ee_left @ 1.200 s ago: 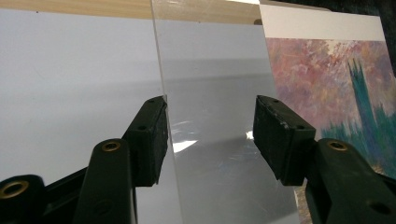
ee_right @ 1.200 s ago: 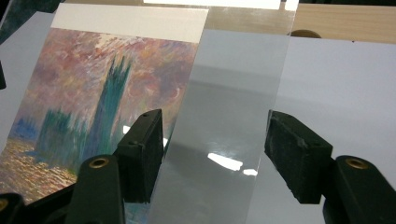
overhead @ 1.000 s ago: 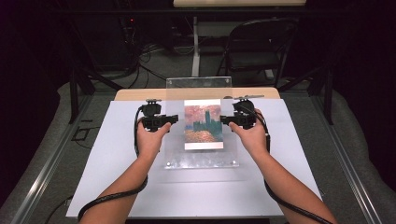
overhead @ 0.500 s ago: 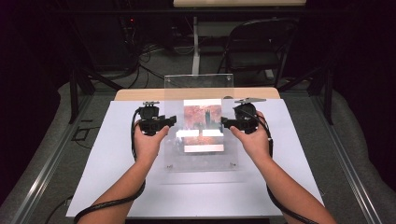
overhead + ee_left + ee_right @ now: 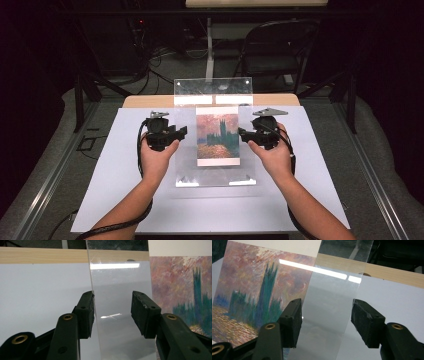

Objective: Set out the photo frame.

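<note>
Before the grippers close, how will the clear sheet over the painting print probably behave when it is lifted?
The clear sheet looks flat with straight edges, so probably stiff, not floppy. Its glossy reflections suggest a smooth surface that may slip in the open left gripper and right gripper. It looks thin, so likely light.

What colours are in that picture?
Pink-orange sky, blue-green towers, on the picture; best in the right gripper view.

No legible text, labels, brands or numbers in any view. The painted print carries an image of towers under a reddish sky, no lettering readable. The clear sheet and white board are unmarked.
</note>
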`<action>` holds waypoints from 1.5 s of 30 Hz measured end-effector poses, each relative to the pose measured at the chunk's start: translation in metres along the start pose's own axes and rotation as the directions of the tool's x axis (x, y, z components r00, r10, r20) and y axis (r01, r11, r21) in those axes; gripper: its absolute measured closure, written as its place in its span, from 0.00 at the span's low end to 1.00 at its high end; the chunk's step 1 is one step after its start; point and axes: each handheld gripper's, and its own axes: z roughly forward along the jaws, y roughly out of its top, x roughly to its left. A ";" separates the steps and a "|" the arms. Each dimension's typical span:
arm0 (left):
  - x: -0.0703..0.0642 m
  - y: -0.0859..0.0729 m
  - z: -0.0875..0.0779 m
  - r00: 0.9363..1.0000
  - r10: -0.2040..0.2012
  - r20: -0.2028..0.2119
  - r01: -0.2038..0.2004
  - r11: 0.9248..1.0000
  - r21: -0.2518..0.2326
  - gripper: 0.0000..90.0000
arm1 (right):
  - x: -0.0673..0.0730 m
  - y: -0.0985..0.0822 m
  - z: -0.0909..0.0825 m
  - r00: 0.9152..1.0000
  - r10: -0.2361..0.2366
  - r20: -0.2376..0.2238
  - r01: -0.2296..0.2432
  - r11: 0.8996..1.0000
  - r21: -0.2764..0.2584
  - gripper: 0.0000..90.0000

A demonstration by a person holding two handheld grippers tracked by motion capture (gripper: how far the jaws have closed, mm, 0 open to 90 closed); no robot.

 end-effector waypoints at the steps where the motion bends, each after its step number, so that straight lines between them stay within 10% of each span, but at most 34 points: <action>1: 0.000 -0.001 -0.001 1.000 0.000 0.002 0.000 1.000 -0.006 0.61 | 0.001 0.000 -0.001 1.000 0.001 0.001 -0.001 1.000 -0.001 0.47; 45: -0.012 -0.028 -0.046 0.997 0.069 0.021 -0.067 0.994 -0.086 0.70 | 0.016 -0.021 -0.051 0.997 -0.074 0.002 0.074 0.994 -0.083 0.56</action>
